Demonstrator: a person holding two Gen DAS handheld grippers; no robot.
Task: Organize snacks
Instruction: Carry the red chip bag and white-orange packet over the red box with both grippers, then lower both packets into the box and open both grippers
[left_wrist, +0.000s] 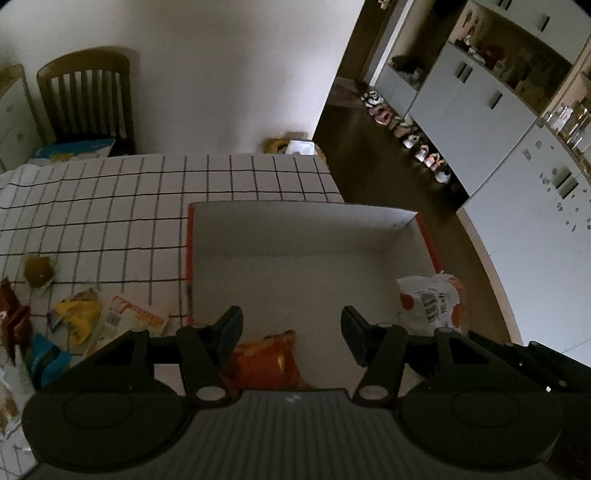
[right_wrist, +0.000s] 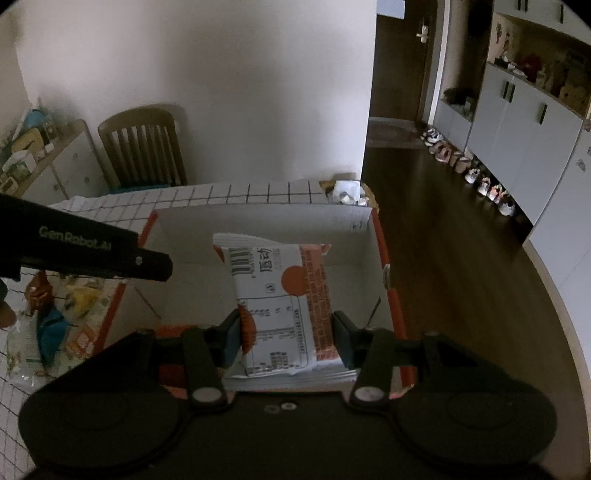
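Right gripper (right_wrist: 286, 334) clenched on white-orange snack packet (right_wrist: 280, 302), held over box (right_wrist: 258, 218) near its right wall. Left gripper (left_wrist: 291, 332) released, empty, above orange packet (left_wrist: 269, 362) at box near edge.

Risks:
- Soft packet gripped low at 1 end; may sag or slip out.
- 2 grippers close together over box; collision likely.
- Loose snacks (left_wrist: 79, 317) remain beside box left wall on table (left_wrist: 110, 206).

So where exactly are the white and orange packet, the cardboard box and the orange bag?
white and orange packet (right_wrist: 280, 306), right wrist view, middle of its printed face.
cardboard box (left_wrist: 295, 218), left wrist view, inner far wall.
orange bag (left_wrist: 266, 360), left wrist view, centre of its crinkled front.
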